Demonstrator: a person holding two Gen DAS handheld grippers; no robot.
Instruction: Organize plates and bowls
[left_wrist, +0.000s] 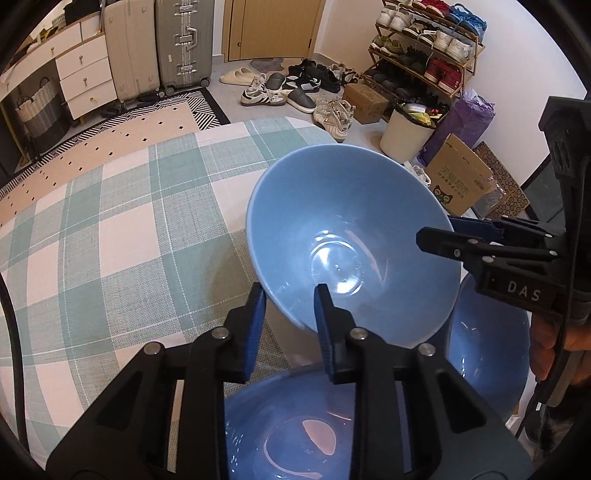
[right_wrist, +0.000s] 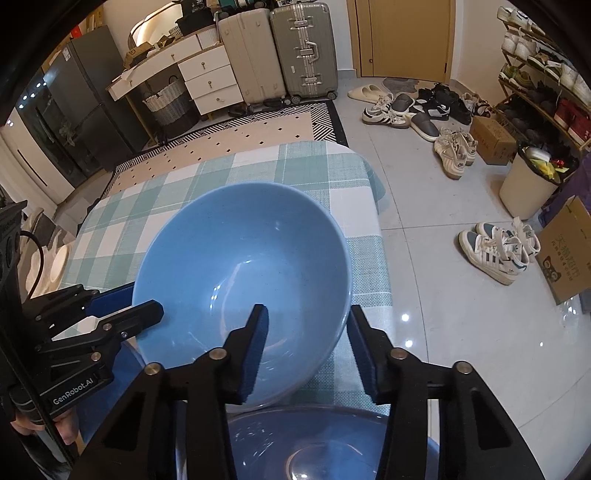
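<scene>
Nearest the left wrist camera, just on the near side of the light blue bowl (left_wrist: 351, 229), a darker blue bowl (left_wrist: 288, 424) is seen under the gripper body, and a second dark bowl (left_wrist: 491, 332) is tucked below the light bowl's right edge. Next comes the left gripper (left_wrist: 290, 295), and it is clamped: the light bowl's near-left wall is pinched between its pads, one finger outside, one inside. Across the bowl, the right gripper (right_wrist: 307, 310) is set astride the right-hand wall, inner finger down in the hollow, outer finger laid against the rim. Whether that wall is truly squeezed cannot be told from either view; the gap looks wider than on the left. So the bowl is bracketed, left hand on its left side, right hand on its right, and neither can be called the nearer. Being round, the bowl offers no long axis to line up with. A straight two-sided lift is judged to be what is called for, with the two holds kept level so the bowl is not tipped toward the darker bowls. Beyond the bowl, the checked cloth of the worktop (left_wrist: 110, 240) is spread bare to its far edge, and past that only floor is seen.
</scene>
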